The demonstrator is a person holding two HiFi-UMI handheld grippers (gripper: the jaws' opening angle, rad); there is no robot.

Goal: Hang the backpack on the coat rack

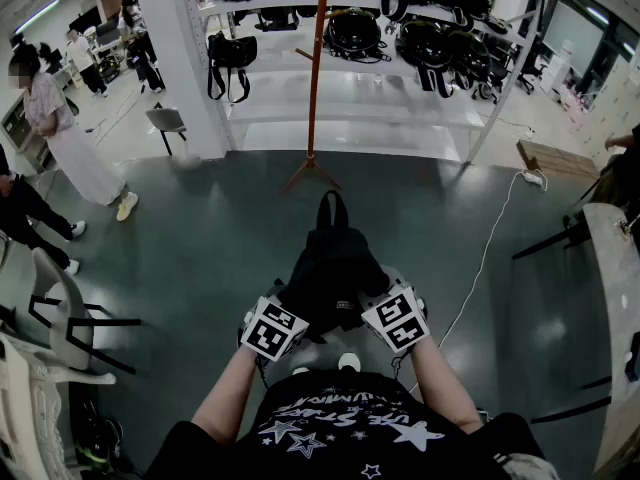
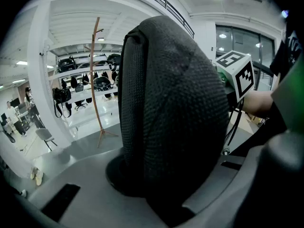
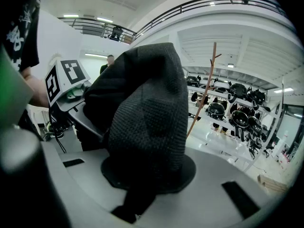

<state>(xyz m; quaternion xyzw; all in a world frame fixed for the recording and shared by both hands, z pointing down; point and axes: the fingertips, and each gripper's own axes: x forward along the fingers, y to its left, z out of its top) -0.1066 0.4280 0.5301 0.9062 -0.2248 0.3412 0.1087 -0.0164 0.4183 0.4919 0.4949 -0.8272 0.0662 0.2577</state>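
A black backpack (image 1: 330, 268) hangs in front of me between both grippers, its top loop pointing away toward the rack. My left gripper (image 1: 290, 320) is shut on a padded mesh strap (image 2: 166, 113) of the backpack, which fills the left gripper view. My right gripper (image 1: 372, 313) is shut on the other mesh strap (image 3: 147, 127). The brown wooden coat rack (image 1: 314, 78) stands on the floor some way ahead, also seen as a thin pole (image 2: 95, 80) in the left gripper view and a pole (image 3: 203, 91) in the right gripper view. Its hooks near the top are bare.
White shelving (image 1: 350, 68) with several black bags and helmets stands behind the rack. A white pillar (image 1: 175, 58) is left of it. Chairs (image 1: 70, 318) stand at my left, a table edge (image 1: 615, 298) at my right. A white cable (image 1: 490, 248) runs over the floor. People stand far left.
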